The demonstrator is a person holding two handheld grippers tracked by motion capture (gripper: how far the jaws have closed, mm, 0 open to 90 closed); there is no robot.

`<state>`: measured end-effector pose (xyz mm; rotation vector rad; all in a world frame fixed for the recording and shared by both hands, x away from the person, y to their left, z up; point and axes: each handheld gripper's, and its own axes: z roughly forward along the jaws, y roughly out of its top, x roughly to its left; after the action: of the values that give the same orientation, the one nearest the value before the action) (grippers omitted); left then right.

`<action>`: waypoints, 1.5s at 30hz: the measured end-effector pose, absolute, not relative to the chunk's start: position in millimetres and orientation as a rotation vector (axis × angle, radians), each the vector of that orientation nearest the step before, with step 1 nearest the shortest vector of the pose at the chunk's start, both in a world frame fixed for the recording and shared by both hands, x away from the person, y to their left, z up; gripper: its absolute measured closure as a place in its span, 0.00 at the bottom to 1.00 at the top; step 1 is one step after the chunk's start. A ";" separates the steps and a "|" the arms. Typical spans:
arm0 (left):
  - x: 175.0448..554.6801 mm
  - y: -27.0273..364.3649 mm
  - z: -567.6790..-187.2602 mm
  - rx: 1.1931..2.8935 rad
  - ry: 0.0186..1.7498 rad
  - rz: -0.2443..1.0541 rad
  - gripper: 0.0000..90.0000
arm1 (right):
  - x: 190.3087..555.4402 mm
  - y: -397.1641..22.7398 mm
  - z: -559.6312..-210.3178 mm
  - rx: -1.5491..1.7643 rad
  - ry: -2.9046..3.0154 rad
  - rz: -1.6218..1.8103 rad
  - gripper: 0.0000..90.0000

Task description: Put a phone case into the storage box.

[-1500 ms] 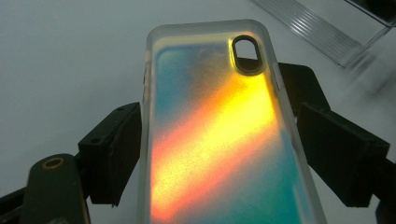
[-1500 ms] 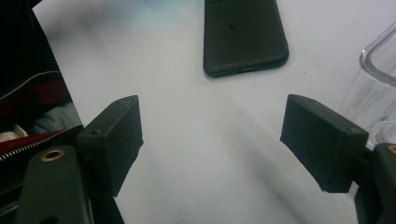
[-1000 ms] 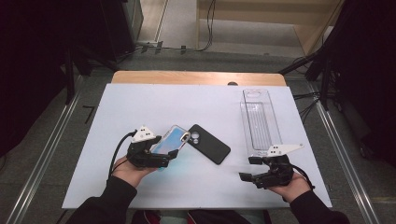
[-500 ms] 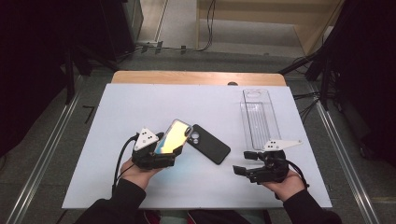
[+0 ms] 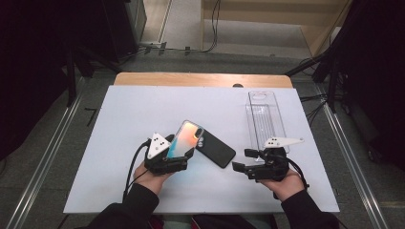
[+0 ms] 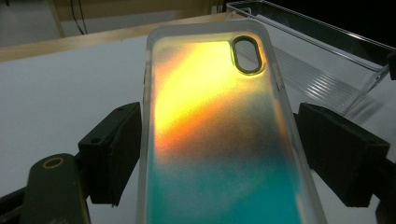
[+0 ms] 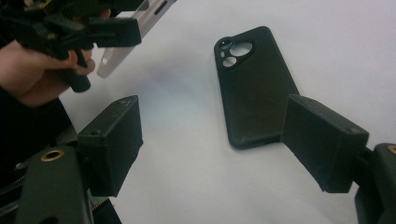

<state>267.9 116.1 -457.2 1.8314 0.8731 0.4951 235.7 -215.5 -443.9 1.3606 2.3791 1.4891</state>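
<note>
An iridescent phone case (image 5: 184, 138), orange fading to teal, is tilted up off the table, and my left gripper (image 5: 177, 153) is shut on its lower half. In the left gripper view the two black jaws press both long edges of the case (image 6: 219, 130), camera cut-out at the far end. A black phone (image 5: 217, 150) lies face down on the white table, just right of the case. My right gripper (image 5: 242, 160) stands open and empty, hovering a little right of the phone and pointing left at it. In the right gripper view the phone (image 7: 257, 88) lies beyond the spread jaws.
A long clear plastic tray (image 5: 265, 119) sits at the back right of the white tabletop (image 5: 143, 109). A wooden strip (image 5: 200, 79) runs along the table's far edge. In the right gripper view the left hand and its gripper (image 7: 93, 28) are at the upper left.
My left gripper has shifted right toward the black phone and tipped the case up steeper. My right gripper has moved left and risen, closer to the phone.
</note>
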 end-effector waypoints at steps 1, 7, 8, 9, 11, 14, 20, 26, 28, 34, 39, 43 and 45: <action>267.4 114.6 -457.6 1.824 0.868 0.490 0.19 | 238.0 -212.5 -442.1 1.370 2.366 1.497 0.21; 265.2 105.8 -463.2 1.820 0.853 0.489 0.18 | 243.8 -205.0 -436.1 1.389 2.344 1.521 0.21; 265.0 104.8 -464.3 1.811 0.859 0.484 0.19 | 244.9 -203.2 -435.0 1.398 2.341 1.525 0.21; 264.7 104.3 -464.9 1.804 0.862 0.484 0.19 | 246.5 -201.1 -433.8 1.401 2.336 1.529 0.21; 263.9 102.8 -466.4 1.781 0.866 0.480 0.19 | 248.9 -197.9 -432.2 1.407 2.326 1.542 0.21; 262.8 100.7 -468.5 1.755 0.866 0.474 0.19 | 251.5 -194.1 -429.1 1.409 2.322 1.541 0.21; 261.5 97.1 -472.3 1.727 0.881 0.455 0.19 | 257.5 -187.1 -424.3 1.424 2.286 1.570 0.21; 260.7 94.6 -476.2 1.710 0.895 0.447 0.19 | 262.5 -182.0 -422.9 1.449 2.275 1.573 0.21; 260.5 93.1 -477.2 1.708 0.891 0.447 0.19 | 264.9 -178.9 -423.0 1.458 2.274 1.578 0.21; 258.3 88.2 -479.1 1.710 0.882 0.458 0.19 | 272.3 -170.5 -422.9 1.477 2.273 1.591 0.21; 256.4 85.6 -479.5 1.715 0.871 0.476 0.19 | 279.4 -166.9 -423.3 1.507 2.263 1.602 0.22; 255.9 85.0 -479.3 1.714 0.874 0.475 0.19 | 283.2 -164.1 -425.0 1.518 2.262 1.599 0.22; 255.0 84.6 -478.8 1.711 0.871 0.484 0.19 | 284.9 -162.4 -425.9 1.530 2.266 1.603 0.23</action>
<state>255.0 84.6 -478.8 1.7112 0.8714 0.4837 284.9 -162.4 -425.9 1.5299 2.2662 1.6027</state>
